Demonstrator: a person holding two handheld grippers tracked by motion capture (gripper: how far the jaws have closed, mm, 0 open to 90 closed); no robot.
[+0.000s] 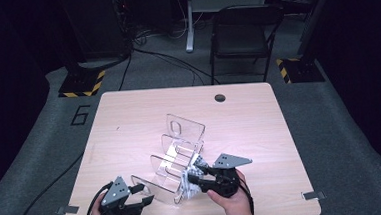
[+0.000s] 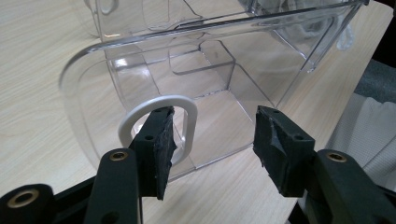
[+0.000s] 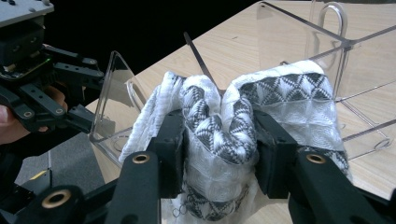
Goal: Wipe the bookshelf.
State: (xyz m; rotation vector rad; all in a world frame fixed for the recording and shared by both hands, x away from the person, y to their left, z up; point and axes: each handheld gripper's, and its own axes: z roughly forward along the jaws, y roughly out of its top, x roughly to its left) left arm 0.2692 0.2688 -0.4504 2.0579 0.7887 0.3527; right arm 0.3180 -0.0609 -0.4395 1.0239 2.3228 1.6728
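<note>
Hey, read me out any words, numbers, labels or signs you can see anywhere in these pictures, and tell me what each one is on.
"6": a large dark digit on the grey floor, left of the table.
No readable writing on the clear plastic rack, the patterned cloth or the left gripper and right gripper.
The yellow and black striped stand bases carry hazard stripes, no words.
</note>
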